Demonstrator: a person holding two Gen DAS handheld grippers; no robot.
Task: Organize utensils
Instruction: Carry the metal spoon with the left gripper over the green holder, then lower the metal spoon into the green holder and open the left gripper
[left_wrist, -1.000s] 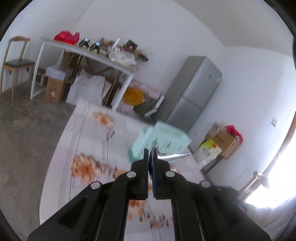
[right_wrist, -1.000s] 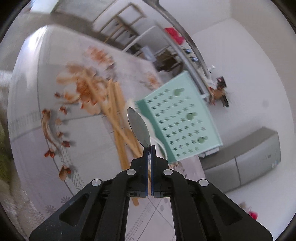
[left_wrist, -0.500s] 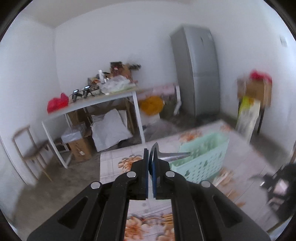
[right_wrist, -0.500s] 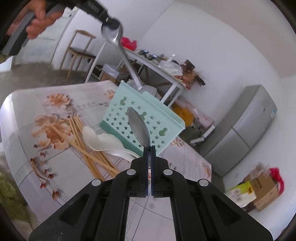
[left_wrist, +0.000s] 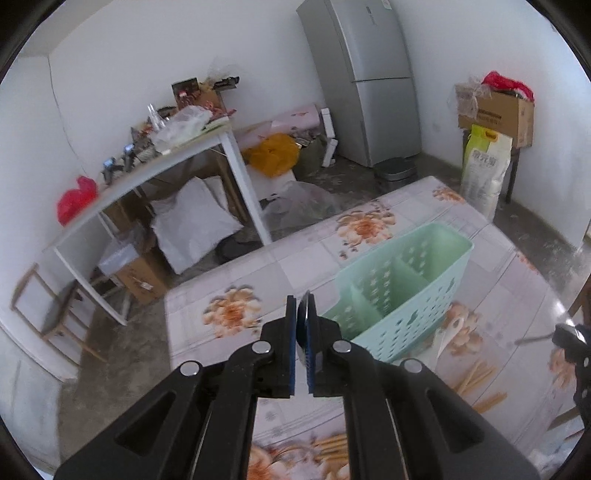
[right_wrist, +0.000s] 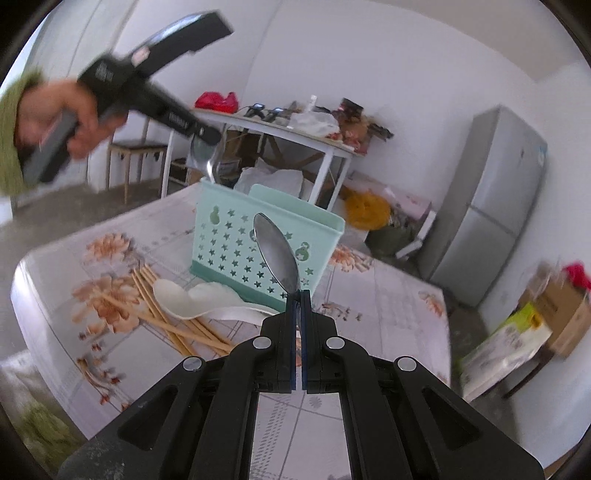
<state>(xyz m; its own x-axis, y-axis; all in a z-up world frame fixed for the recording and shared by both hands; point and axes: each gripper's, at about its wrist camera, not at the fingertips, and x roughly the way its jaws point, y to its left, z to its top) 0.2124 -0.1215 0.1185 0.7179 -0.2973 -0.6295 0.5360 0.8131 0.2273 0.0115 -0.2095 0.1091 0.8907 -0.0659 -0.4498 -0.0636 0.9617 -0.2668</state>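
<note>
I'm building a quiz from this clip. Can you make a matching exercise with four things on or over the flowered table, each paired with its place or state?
Things:
1. metal spoon
2. green basket
3. chopsticks
4. white spoons

Places:
A. upright on the table
B. clamped in the right gripper
C. wooden, flat on the table
D. on the table, against the basket's foot

Pairs: 1-B, 2-A, 3-C, 4-D

Print is showing on the brown cardboard box (left_wrist: 496, 116) and white-and-yellow sack (left_wrist: 485, 164), but nothing is reading legibly.

Bright, even daylight throughout, fisheye bending the edges (dark corners), with motion blur on the person's hand (right_wrist: 79, 114).
</note>
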